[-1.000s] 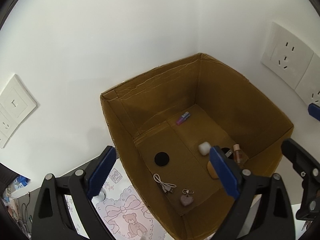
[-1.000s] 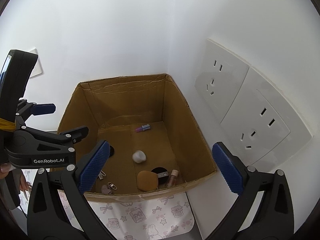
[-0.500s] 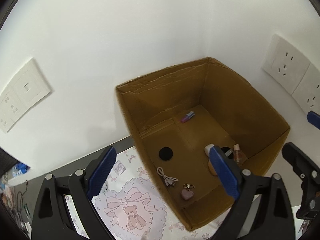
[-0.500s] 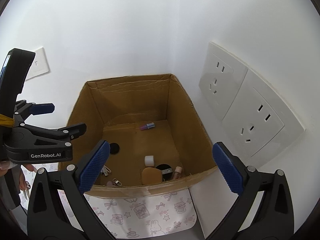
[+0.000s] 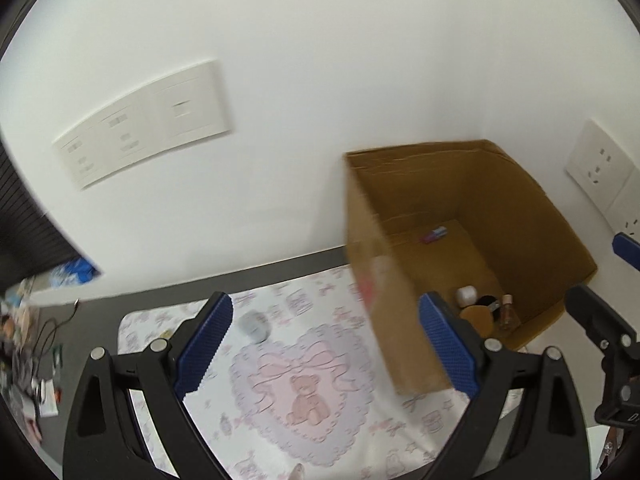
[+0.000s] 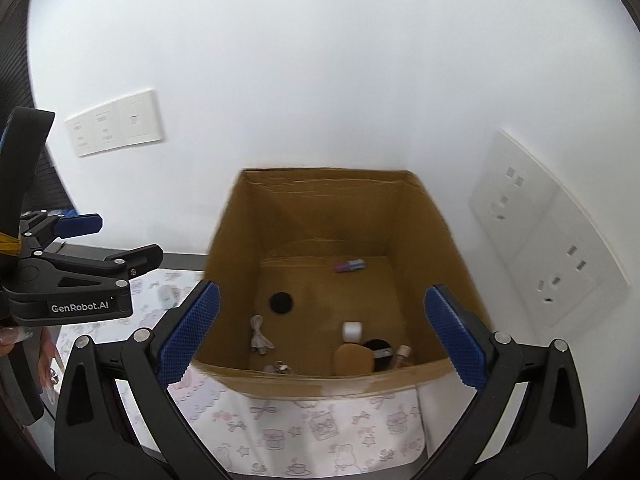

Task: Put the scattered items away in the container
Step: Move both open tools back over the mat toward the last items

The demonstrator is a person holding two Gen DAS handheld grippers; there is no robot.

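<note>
Both grippers empty and wide apart, brown cardboard box (image 6: 320, 276) in the wall corner with items inside.

The left gripper (image 5: 326, 340) has its blue-padded jaws spread wide with nothing between them, above the white mat printed with a pink bear in a heart (image 5: 296, 384); a small pale round item (image 5: 254, 326), too blurred to identify, lies on the mat near its left finger. The right gripper (image 6: 318, 330) is likewise spread and empty, pointing down at the open box. On the box floor lie a pink-and-purple tube (image 6: 350, 266) near the back wall, a black disc (image 6: 281, 302), a white coiled cable (image 6: 259, 336), a white cube (image 6: 353, 330), a tan sponge puff (image 6: 352, 357), a small pinkish bottle (image 6: 404, 354) and a keyring charm (image 6: 282, 368) against the front wall.
</note>
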